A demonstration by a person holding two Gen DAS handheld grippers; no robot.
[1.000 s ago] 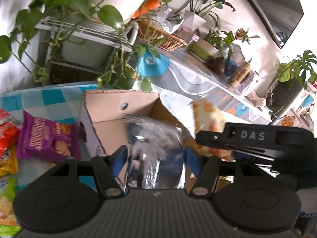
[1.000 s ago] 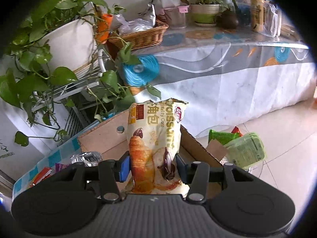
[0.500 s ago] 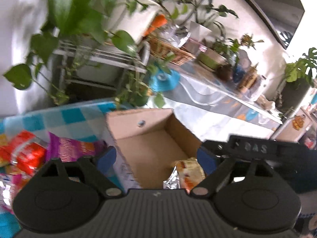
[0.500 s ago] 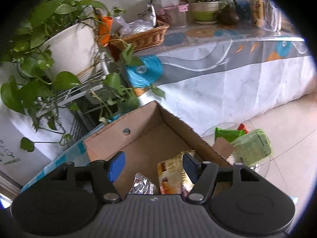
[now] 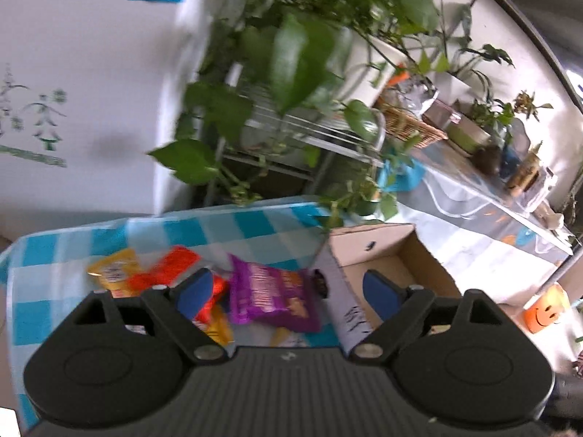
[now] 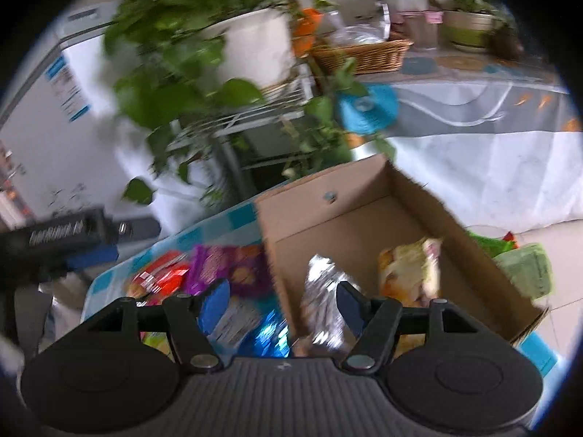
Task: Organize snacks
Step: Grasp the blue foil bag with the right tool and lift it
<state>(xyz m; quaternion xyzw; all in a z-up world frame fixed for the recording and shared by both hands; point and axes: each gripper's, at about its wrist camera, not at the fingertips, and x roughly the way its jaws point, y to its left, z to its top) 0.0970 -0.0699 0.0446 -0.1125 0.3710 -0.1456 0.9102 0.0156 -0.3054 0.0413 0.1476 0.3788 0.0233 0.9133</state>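
A cardboard box (image 6: 368, 196) stands on a blue checked cloth (image 5: 109, 233); it also shows in the left wrist view (image 5: 368, 251). A silver packet (image 6: 322, 291) and a yellow croissant bag (image 6: 411, 273) lie inside it. My left gripper (image 5: 288, 291) is open and empty above a purple snack bag (image 5: 273, 298), left of the box. Orange (image 5: 171, 269) and yellow (image 5: 113, 267) packets lie further left. My right gripper (image 6: 282, 304) is open and empty over the box's left wall, with a blue foil packet (image 6: 267, 335) below it.
A large potted plant (image 5: 291, 54) on a wire rack (image 5: 309, 134) hangs over the table's far side. A side table with a wicker basket (image 6: 360, 54) and pots stands at the right. Green packets (image 6: 524, 273) lie beyond the box.
Both grippers have let their packets go into the box and opened. Both have swung left, away from the box and toward the loose snacks on the cloth.
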